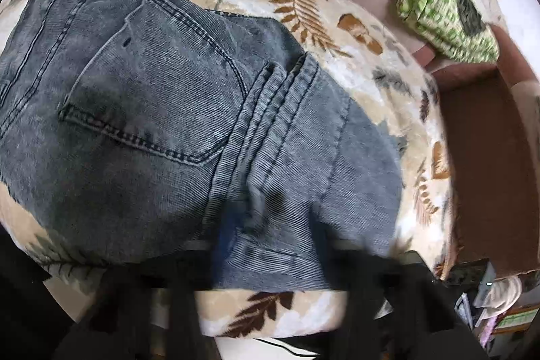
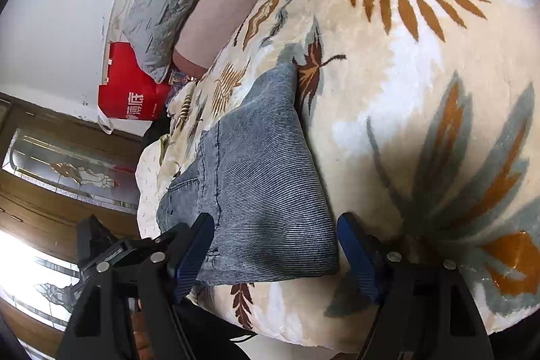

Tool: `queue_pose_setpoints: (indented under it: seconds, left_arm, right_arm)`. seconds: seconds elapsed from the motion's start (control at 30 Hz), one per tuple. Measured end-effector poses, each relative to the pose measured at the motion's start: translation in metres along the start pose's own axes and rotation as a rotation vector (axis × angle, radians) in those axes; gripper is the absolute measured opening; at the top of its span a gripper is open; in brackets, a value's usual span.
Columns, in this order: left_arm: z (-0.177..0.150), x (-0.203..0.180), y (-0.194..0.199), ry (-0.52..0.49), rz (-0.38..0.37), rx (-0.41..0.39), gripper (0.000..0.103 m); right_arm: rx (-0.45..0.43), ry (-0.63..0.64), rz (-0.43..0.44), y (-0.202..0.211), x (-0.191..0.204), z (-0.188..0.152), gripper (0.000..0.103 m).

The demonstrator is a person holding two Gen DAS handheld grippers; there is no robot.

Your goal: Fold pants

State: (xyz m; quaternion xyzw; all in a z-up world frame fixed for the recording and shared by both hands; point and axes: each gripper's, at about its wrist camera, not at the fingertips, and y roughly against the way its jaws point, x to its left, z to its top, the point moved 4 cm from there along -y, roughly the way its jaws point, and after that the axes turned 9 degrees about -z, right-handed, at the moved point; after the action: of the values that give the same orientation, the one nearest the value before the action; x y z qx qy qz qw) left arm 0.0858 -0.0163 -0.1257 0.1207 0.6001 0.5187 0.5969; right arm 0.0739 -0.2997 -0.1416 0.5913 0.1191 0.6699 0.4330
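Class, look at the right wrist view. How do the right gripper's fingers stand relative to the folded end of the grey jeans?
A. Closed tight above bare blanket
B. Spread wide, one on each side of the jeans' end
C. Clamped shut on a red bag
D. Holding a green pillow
B: the right gripper has its blue fingers spread either side of the jeans on the leaf-print blanket.

Under my fingers a bed carries a plush leaf-print blanket (image 2: pixel 422 110). The grey-blue pants (image 1: pixel 162 110) lie flat on it at the near edge, back pocket up. A green cloth bundle (image 1: pixel 445 19) lies at the far right.
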Motion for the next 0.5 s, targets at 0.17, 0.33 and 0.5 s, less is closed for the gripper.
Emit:
queue_pose_setpoints:
  seconds: [0.17,0.33,0.5]
  left_arm:
    - [0.0,-0.01,0.026,-0.038,-0.045,-0.06,0.01]
    - [-0.018,-0.024,0.056,-0.093,-0.077,-0.104,0.01]
    - [-0.028,0.017,0.011,-0.02,0.0,-0.017,0.012]
  right_arm:
    - [-0.002,0.015,-0.022,0.002,0.002,-0.001,0.078]
    - [-0.058,0.099,-0.043,0.022,0.028,0.002,0.078]
    - [-0.063,0.179,-0.022,0.023,0.059,0.002,0.078]
